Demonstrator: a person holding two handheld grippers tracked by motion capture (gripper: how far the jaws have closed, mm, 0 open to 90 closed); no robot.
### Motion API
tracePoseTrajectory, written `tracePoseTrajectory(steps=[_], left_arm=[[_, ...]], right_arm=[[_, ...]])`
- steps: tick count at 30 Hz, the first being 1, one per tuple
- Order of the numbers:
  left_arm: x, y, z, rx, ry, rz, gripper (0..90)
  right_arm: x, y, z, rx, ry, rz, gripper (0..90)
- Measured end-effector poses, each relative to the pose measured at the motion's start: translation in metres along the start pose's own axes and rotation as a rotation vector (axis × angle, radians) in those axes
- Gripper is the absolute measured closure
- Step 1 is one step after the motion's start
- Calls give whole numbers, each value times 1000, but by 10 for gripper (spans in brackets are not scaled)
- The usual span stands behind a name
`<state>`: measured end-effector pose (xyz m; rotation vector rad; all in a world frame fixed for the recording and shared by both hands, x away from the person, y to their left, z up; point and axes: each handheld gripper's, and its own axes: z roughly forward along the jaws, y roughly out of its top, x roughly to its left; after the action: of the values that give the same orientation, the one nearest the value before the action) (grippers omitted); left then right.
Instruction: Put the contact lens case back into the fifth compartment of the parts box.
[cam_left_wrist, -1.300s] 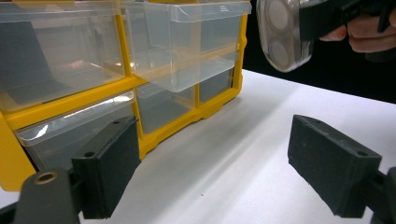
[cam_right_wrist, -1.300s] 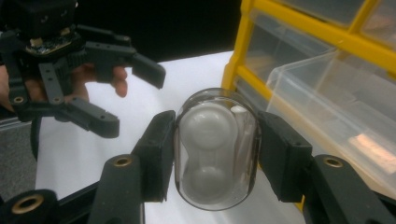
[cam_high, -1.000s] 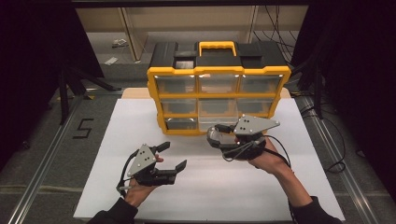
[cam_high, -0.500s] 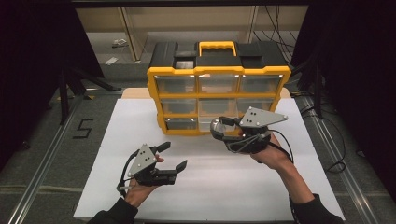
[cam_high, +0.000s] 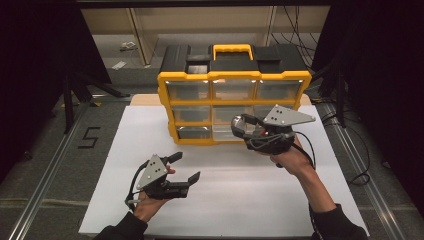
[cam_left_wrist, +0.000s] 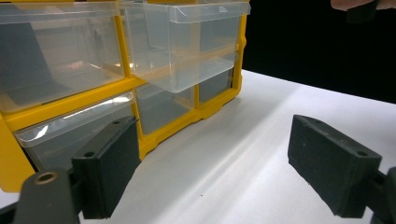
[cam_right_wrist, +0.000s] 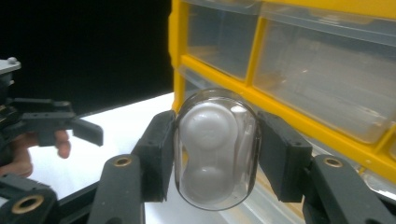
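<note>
Held in the right claw (cam_right_wrist: 215, 149): a small clear plastic case (cam_right_wrist: 215, 148), rounded like a capsule, glossy, with a white moulded insert inside; black foam-faced pads pressed on both of its long sides. Raised off the table (cam_high: 260, 195), just in front of the lower middle drawers of the cabinet (cam_high: 234, 80).

Cabinet of hard yellow plastic with a black top and a yellow carry handle, standing at the far edge of the white sheet; three rows of see-through drawers, smooth and slightly cloudy. One middle drawer (cam_left_wrist: 187, 46) pulled out past the frame, its square front lip overhanging the row below, close beside the held case.

Left claw (cam_high: 182, 169) low over the near left of the table, spread wide with nothing between the blocky, matt black pads, well apart from the cabinet.

White sheet flat and bare between the two claws, with open room across the near half. Dark floor and metal rails past the side edges; a black "5" marked at left.
</note>
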<state>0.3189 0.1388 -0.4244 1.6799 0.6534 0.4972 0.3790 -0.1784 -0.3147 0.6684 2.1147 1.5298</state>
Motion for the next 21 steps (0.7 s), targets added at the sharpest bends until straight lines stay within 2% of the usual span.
tracePoseTrajectory(steps=[13,21], left_arm=[[-1,0,0,3,-2,0,164],[-1,0,1,3,-5,-6,164]], right_arm=[[-17,3,3,-25,-56,42,498],[-26,1,10,-21,-86,61,497]])
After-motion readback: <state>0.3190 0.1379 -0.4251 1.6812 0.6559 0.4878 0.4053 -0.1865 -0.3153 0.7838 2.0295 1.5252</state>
